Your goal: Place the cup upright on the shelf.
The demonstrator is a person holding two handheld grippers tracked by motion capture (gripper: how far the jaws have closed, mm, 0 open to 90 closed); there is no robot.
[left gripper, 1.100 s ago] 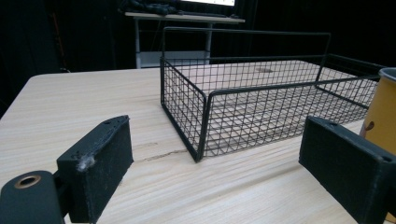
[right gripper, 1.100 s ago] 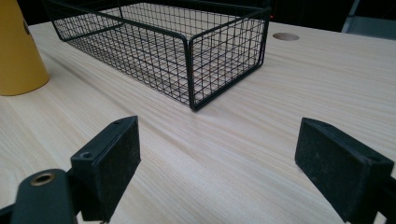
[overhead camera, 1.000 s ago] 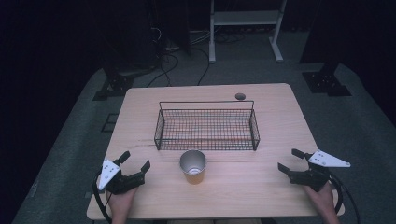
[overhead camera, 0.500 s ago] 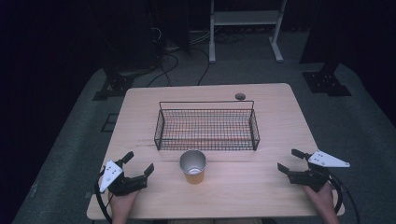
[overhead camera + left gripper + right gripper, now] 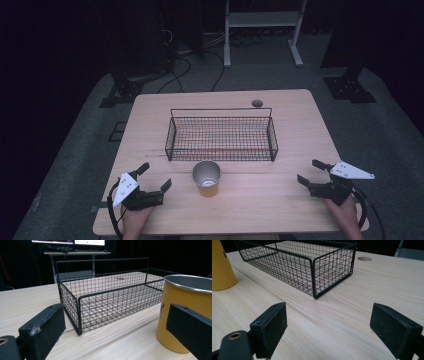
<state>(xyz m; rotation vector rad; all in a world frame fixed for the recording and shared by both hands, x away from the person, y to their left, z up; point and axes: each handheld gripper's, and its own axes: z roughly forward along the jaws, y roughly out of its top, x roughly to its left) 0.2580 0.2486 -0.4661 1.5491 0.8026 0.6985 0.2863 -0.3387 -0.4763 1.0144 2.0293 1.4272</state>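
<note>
Yellow metal cup [image 5: 206, 178] stands just before the black wire basket [image 5: 221, 133]; our left gripper [image 5: 155, 176] and right gripper [image 5: 310, 172] flank it, jaws wide, empty.

The table [image 5: 300, 130] is pale wood with a fine straight grain, matt finish, and a small dark round plug [image 5: 257, 103] set in it up at 12 o'clock. The basket [image 5: 222, 136] is thin black wire mesh, looks coated, slightly satiny. The cup [image 5: 206, 178] is metal: brushed silvery inside and on the rim, smooth mustard-yellow coat outside, low sheen. Both the left gripper [image 5: 154, 181] and right gripper [image 5: 309, 172] are matt black plastic, jaw pads look rubbery and a bit scuffed, each with a flat pale grey plate on top.
</note>
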